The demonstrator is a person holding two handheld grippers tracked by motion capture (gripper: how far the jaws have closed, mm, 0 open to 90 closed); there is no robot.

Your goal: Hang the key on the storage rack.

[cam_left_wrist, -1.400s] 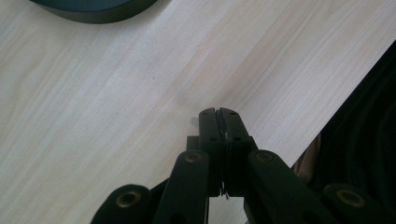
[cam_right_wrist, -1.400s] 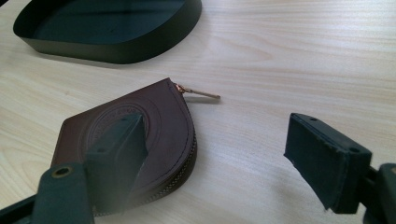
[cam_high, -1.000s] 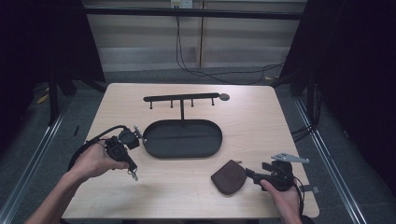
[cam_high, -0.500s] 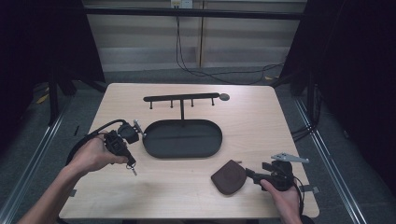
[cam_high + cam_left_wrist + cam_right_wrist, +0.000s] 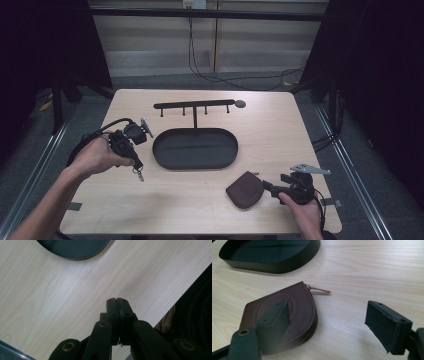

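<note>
My left gripper [image 5: 136,165] hangs left of the black oval tray [image 5: 165,162], held above the table by a hand. Its jaws are pressed together [image 5: 117,300], and a small key-like metal piece [image 5: 140,175] dangles from their tips. The brown leather zip pouch [image 5: 245,190] lies flat near the front right. My right gripper [image 5: 272,189] rests beside it, open [image 5: 329,325]. One jaw overlaps the pouch [image 5: 294,302] and the other stands over bare wood. The pouch's zip pull [image 5: 319,289] points toward the tray.
A black bar with several hooks [image 5: 195,105] stands on a post at the tray's far rim, a round disc [image 5: 240,104] at its right end. The tray's wall [image 5: 269,265] lies just beyond the pouch. The table's front edge is close behind both hands.
The left hand has lifted its shut gripper and the dangling piece off the table and drawn it a little toward the far left. The right gripper and the pouch have stayed put.
</note>
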